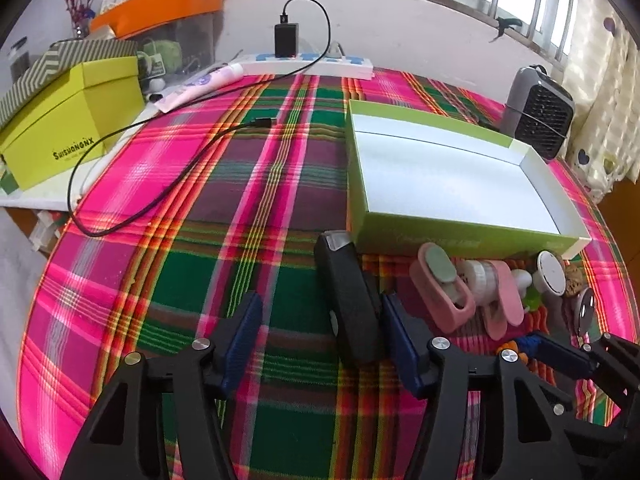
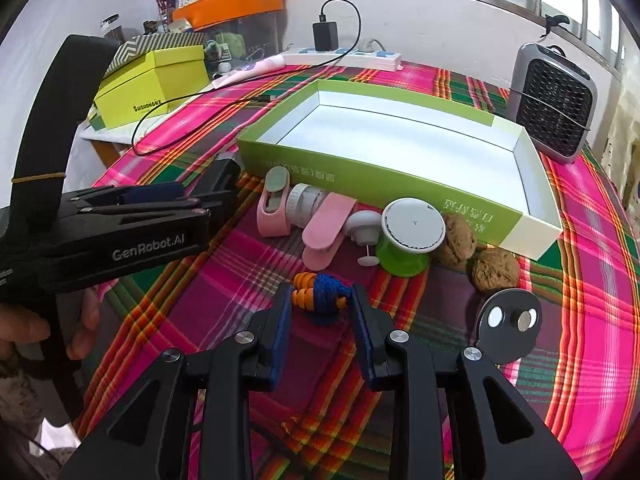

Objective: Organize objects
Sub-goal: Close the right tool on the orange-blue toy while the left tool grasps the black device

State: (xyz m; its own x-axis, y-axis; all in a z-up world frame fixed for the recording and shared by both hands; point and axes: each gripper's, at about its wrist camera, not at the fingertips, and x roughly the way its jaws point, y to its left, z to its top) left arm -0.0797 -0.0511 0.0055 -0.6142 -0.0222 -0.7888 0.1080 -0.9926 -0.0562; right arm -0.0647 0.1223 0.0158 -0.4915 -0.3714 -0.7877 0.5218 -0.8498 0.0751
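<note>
A black oblong device (image 1: 352,300) lies on the plaid cloth between the fingers of my left gripper (image 1: 320,300). It rests against the right pad (image 1: 400,344), and a wide gap separates it from the left pad, so the jaws stand open. In the right wrist view my right gripper (image 2: 321,292) is shut on a blue knotted cord with orange beads (image 2: 326,300), which rests on the cloth. The left gripper (image 2: 140,220) shows there side-on at the left. A shallow green box with a white inside (image 1: 440,236) (image 2: 360,184) sits just beyond both grippers.
Along the box's near wall lie a pink holder (image 2: 274,204), a pink clip (image 2: 324,228), a white-topped green knob (image 2: 412,228), two walnuts (image 2: 496,270) and a black magnet disc (image 2: 508,324). A grey fan (image 2: 556,104), a yellow-green box (image 1: 68,128) and a black cable (image 1: 160,184) stand further off.
</note>
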